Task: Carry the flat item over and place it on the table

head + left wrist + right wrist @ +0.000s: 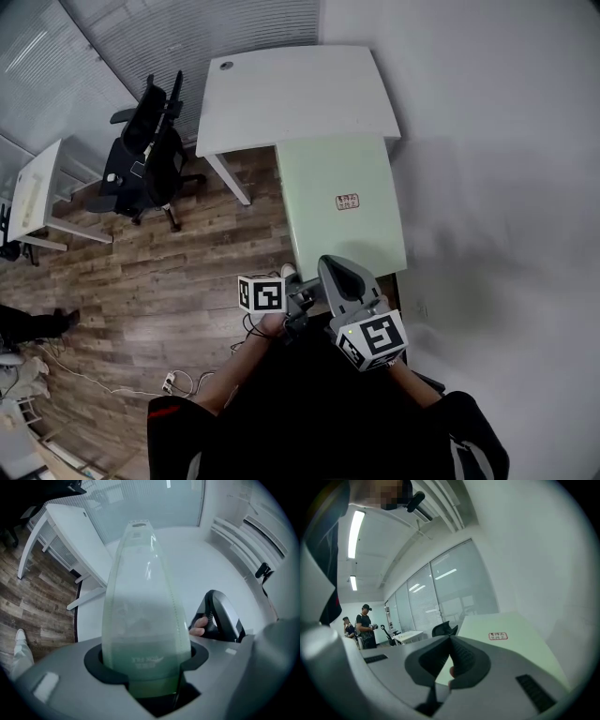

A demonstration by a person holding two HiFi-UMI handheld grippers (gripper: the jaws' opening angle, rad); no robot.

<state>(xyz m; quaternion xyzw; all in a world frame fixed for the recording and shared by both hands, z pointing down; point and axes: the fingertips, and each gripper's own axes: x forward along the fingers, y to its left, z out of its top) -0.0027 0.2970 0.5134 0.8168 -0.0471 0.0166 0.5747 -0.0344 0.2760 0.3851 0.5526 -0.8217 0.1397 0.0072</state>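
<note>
The flat item is a pale green board (pixel 342 206) with a small red label, held out level in front of me. Its far end reaches the white table (pixel 300 94). My left gripper (pixel 295 302) is shut on the board's near edge; in the left gripper view the board (pixel 140 606) runs out from between the jaws toward the table (pixel 70 531). At the same near edge my right gripper (pixel 342 277) has its jaws closed together on the board (pixel 506 639), tips meeting. A person's fingertip (pixel 451 671) shows under those jaws.
Black office chairs (pixel 145 155) stand left of the table on the wooden floor (pixel 141 291). Another white desk (pixel 37 192) is at the far left. A white wall (pixel 506 187) runs along the right. Cables (pixel 173 380) lie on the floor. Two people (pixel 365 625) stand far off.
</note>
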